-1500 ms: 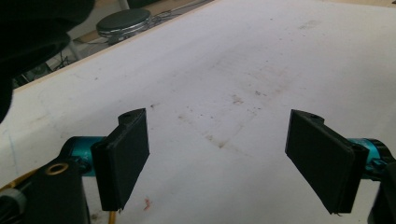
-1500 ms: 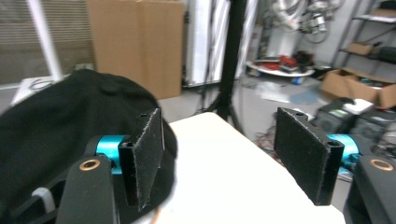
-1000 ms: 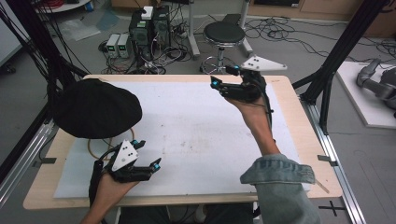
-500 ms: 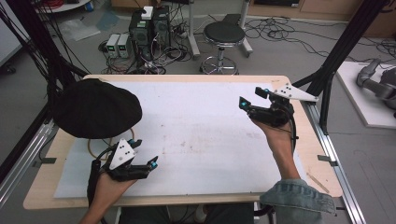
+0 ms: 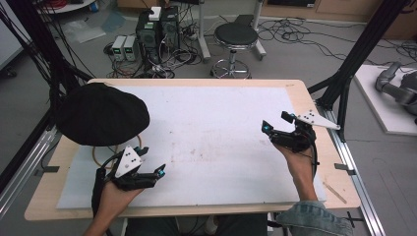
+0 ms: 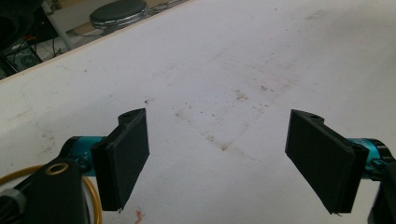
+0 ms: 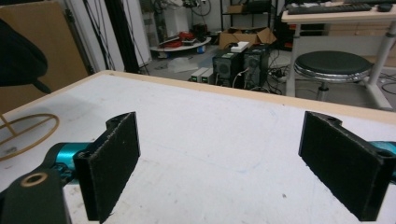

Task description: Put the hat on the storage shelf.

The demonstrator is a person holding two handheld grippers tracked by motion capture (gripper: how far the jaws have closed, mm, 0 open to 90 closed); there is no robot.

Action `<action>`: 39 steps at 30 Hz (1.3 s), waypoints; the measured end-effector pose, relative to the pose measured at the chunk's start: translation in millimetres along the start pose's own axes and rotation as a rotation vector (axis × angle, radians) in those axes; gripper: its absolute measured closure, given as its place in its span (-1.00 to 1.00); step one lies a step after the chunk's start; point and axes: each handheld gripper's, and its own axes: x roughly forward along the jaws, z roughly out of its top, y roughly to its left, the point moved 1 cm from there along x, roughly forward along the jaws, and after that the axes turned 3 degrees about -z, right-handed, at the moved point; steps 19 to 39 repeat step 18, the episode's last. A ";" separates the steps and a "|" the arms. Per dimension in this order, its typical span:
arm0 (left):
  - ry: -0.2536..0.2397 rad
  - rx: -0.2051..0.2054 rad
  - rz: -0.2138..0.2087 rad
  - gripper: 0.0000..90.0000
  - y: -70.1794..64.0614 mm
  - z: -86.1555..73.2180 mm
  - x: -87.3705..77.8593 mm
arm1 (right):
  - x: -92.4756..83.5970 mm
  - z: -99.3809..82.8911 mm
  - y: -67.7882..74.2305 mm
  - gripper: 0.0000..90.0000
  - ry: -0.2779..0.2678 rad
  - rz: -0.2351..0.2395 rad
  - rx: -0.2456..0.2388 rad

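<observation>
Black hat [image 5: 102, 114] sits on a gold wire stand [image 5: 105, 153] at the left edge of the table [image 5: 206, 82], its dome overhanging the white mat [image 5: 211, 132]; the left gripper [image 5: 158, 173] rests low on the mat near the front edge, just in front of the stand, its jaws spread wide with bare mat between them [image 6: 219, 140]; the right gripper [image 5: 275, 123] is held on the right side of the table, well apart from the hat, pointing across the mat; its jaws have just been opening and stand wide, nothing between them [image 7: 219, 154]; a black stool [image 5: 237, 35] stands beyond the far edge.
</observation>
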 end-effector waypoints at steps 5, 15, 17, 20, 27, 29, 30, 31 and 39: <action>-0.001 -0.004 0.003 -0.52 0.4 -1.0 1.1 | -1.0 -15.6 -4.3 -0.73 -0.004 0.009 -0.007; -0.005 -0.004 0.002 -0.52 1.0 -0.7 0.4 | 0.0 -24.3 -6.4 -0.73 0.036 -0.001 -0.014; -0.001 -0.004 0.001 -0.52 1.1 -0.9 0.7 | 0.0 -24.2 -6.6 -0.73 0.034 0.001 -0.017; -0.001 -0.005 0.002 -0.52 1.1 -1.0 0.9 | 0.2 -24.1 -6.7 -0.74 0.032 0.001 -0.013; -0.001 -0.005 0.002 -0.52 1.1 -1.0 0.9 | 0.2 -24.1 -6.7 -0.74 0.032 0.001 -0.013; -0.001 -0.005 0.002 -0.52 1.1 -1.0 0.9 | 0.2 -24.1 -6.7 -0.74 0.032 0.001 -0.013; -0.001 -0.005 0.002 -0.52 1.1 -1.0 0.9 | 0.2 -24.1 -6.7 -0.74 0.032 0.001 -0.013; -0.001 -0.005 0.002 -0.52 1.1 -1.0 0.9 | 0.2 -24.1 -6.7 -0.74 0.032 0.001 -0.013; -0.001 -0.005 0.002 -0.52 1.1 -1.0 0.9 | 0.2 -24.1 -6.7 -0.74 0.032 0.001 -0.013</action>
